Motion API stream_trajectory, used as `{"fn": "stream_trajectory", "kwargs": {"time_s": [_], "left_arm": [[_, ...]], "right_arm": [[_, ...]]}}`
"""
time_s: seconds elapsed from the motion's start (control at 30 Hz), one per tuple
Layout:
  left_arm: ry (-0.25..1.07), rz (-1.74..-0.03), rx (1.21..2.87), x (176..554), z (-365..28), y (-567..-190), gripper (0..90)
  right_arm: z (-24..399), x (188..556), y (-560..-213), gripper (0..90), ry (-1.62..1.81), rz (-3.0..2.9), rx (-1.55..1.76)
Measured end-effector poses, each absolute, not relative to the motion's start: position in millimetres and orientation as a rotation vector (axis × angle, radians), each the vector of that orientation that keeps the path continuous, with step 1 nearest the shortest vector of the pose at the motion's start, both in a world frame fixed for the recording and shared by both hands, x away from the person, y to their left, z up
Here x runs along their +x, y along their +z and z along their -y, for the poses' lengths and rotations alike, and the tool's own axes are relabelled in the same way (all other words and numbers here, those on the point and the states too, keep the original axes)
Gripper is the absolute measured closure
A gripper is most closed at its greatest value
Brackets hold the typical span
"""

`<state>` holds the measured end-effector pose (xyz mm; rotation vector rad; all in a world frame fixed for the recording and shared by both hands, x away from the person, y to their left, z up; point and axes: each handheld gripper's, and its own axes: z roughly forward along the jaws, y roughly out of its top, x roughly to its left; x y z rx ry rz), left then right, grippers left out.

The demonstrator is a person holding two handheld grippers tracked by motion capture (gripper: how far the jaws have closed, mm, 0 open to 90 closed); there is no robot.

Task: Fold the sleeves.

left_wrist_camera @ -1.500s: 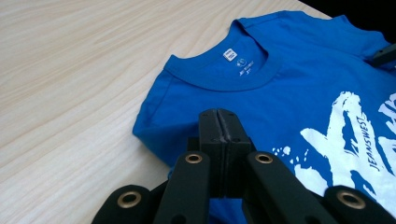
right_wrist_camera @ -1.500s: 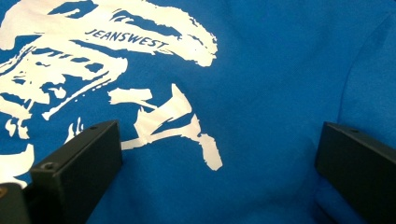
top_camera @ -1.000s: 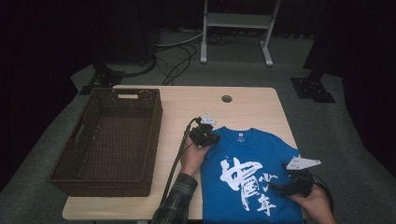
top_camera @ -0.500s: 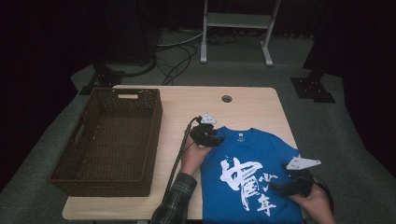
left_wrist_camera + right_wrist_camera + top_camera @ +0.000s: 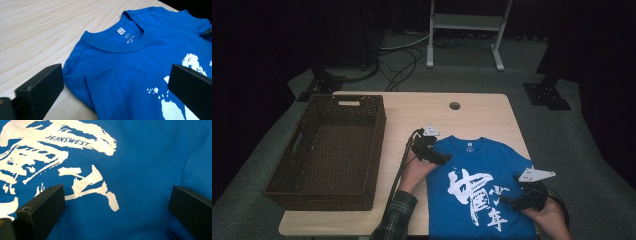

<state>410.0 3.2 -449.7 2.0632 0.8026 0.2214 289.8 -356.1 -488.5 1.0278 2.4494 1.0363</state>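
High view has the blue T-shirt (image 5: pixel 482 190) lying flat, print side up, on the right half of the worktop (image 5: pixel 422 112), collar pointing away from the person and the hem running off the near edge. The wicker basket (image 5: pixel 327 150) sits on the left side, apart from the shirt.

The left gripper (image 5: pixel 443 159) is parked over the shirt's left shoulder area. Its jaws have just been opening, and in the left gripper view they stand wide apart with nothing pinched; the shoulder edge (image 5: pixel 75 75) lies loose between them and the collar label (image 5: pixel 121 30) is clear beyond. The right gripper (image 5: pixel 508 201) is low over the right side of the print, jaws spread wide too, nothing in its hold; in the right gripper view only flat fabric and the white lettering (image 5: pixel 67 141) sit between them.

What could go sideways from here, as I read it: if this is heading for a fold, both grippers have to catch thin cloth lying flat on wood. Come down too shallow and the jaws close on air; too deep and they scrape the worktop or grab both layers unevenly. Uneven pickup between the two hands would skew the fold, and the overhanging hem could drag the whole shirt off the near edge.
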Motion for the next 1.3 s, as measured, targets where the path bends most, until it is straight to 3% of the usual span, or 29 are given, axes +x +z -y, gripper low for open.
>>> {"fn": "stream_trajectory", "kwargs": {"time_s": [0.87, 1.3], "left_arm": [[0.233, -0.845, 2.141, 351, -26, -480, 0.0], [0.222, -0.82, 2.151, 333, -18, -482, 0.1]], "right_arm": [[356, 290, -489, 0.0, 1.036, -2.449, 1.028], [356, 290, -489, 0.0, 1.036, -2.449, 1.028]]}}
